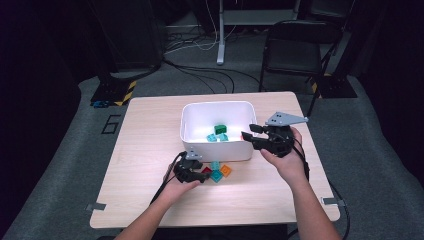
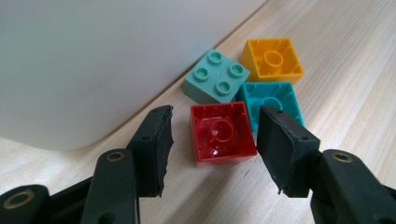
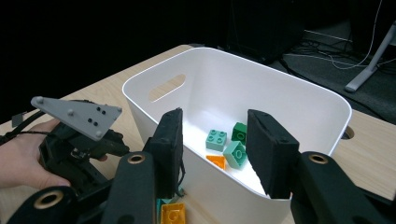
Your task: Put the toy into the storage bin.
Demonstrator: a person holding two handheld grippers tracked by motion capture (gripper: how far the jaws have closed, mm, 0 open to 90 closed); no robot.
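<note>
Left claw (image 2: 212, 140): jaws apart, either side of the red brick, pads not pressing it.
Red brick (image 2: 222, 132): studs down on the worktop (image 1: 150, 145), just in front of the bin.
Mint brick (image 2: 215, 75): studs up, against the bin's front wall.
Teal brick (image 2: 275, 100): behind the red brick, beside the orange brick (image 2: 273, 57).
Bin (image 1: 192, 145): white, several bricks inside.
Right claw (image 1: 246, 136): jaws clamped over the bin's right rim.

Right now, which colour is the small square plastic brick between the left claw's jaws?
Red plastic brick, best seen in the left gripper view.
</note>
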